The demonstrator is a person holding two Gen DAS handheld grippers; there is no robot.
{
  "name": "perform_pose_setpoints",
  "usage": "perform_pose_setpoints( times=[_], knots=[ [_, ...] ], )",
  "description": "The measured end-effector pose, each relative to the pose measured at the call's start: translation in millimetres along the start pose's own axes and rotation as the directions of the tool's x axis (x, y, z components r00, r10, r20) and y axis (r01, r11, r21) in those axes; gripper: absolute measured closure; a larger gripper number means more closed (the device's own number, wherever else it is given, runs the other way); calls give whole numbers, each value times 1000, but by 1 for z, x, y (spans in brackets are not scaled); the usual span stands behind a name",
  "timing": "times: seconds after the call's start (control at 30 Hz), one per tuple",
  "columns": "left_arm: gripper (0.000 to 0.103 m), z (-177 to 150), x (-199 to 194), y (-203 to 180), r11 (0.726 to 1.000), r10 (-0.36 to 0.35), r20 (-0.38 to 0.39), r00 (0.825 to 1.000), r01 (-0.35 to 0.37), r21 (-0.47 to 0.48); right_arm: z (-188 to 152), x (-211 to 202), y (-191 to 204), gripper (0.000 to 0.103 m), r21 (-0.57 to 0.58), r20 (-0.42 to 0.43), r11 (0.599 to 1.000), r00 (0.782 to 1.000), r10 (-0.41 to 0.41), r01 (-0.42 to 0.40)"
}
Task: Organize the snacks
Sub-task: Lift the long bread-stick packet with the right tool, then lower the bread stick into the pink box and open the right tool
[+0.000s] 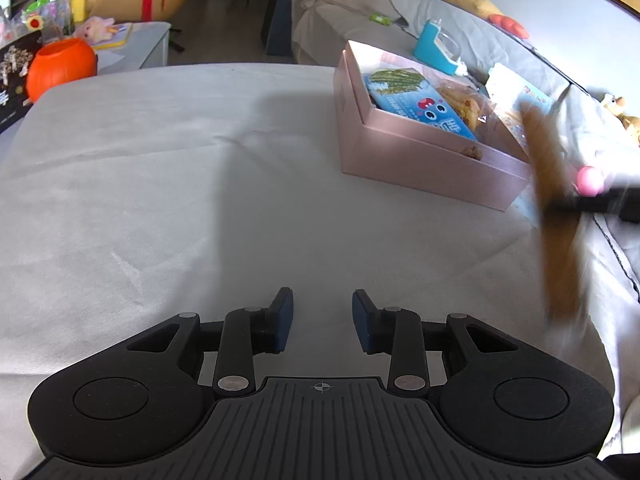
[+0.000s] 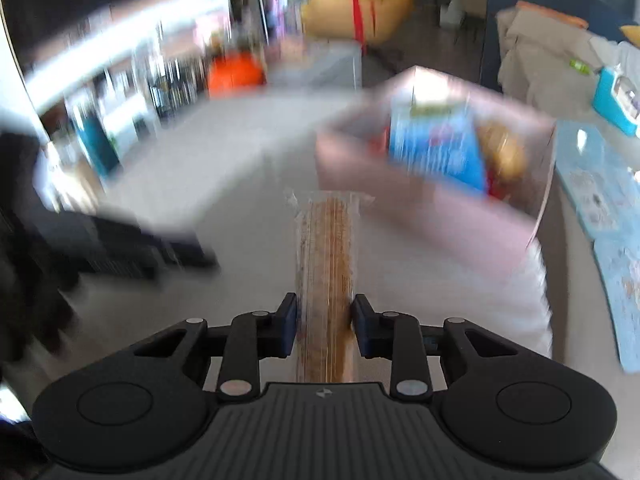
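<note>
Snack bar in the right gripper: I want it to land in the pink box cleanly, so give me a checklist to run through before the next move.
1. Right gripper shut on the snack bar: ok, pads press both sides.
2. Bar clear of the table: ok, it hangs in the air.
3. Pink box open on top: ok.
4. Free room in the box: cannot tell; a blue packet and cookies fill the visible part.
5. Left gripper out of the way: ok, open and empty, apart from the box.
6. Sharp view for aiming: not ok, the right wrist view is blurred.
</note>
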State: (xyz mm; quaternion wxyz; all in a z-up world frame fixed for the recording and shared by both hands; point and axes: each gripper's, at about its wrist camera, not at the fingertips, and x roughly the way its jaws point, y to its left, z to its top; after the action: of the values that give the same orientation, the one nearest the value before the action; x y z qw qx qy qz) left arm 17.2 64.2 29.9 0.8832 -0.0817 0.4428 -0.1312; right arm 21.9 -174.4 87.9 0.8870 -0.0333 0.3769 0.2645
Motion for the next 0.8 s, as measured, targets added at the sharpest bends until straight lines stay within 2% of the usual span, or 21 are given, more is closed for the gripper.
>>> perform_pose_setpoints(
  times=[0.13, 0.27, 0.33, 0.4, 0.43, 0.53, 0.57, 0.63, 0.73, 0.8],
  knots=[
    [67, -2, -1, -2, 1000, -21, 0, 1000, 21, 4, 46, -37, -12, 75, 8, 189, 997, 978, -82, 82],
    [67, -2, -6, -3, 999, -49, 20, 999, 49, 5, 91, -33, -22, 75, 1, 244, 985, 955, -167, 172],
    [67, -1, -9, -3, 998, -56, 37, 998, 56, 8, 108, -17, -24, 75, -17, 253, 968, 938, -237, 249],
    [67, -1, -9, -3, 998, -53, 45, 998, 52, 18, 119, 12, -29, 75, -37, 232, 944, 922, -310, 327],
    [67, -3, -8, -4, 999, -46, 45, 998, 45, 26, 121, 31, -33, 75, -42, 202, 939, 923, -327, 342],
    [67, -7, -4, -7, 998, -13, 39, 999, 11, 59, 117, 90, -49, 75, -42, 46, 954, 954, -296, 297],
    [67, -10, -3, -7, 998, -2, 38, 999, -1, 69, 109, 106, -53, 75, -32, -2, 958, 958, -285, 285],
    [67, -15, -3, -8, 995, 5, 57, 998, -11, 95, 93, 125, -59, 69, -24, -42, 956, 955, -294, 293],
    [67, -18, -2, -11, 990, 26, 78, 997, -36, 134, 75, 115, -53, 55, -25, -3, 953, 953, -302, 301],
    [67, -19, 1, -13, 990, 37, 100, 994, -50, 135, 64, 95, -49, 26, -18, 61, 952, 951, -304, 305]
  ],
)
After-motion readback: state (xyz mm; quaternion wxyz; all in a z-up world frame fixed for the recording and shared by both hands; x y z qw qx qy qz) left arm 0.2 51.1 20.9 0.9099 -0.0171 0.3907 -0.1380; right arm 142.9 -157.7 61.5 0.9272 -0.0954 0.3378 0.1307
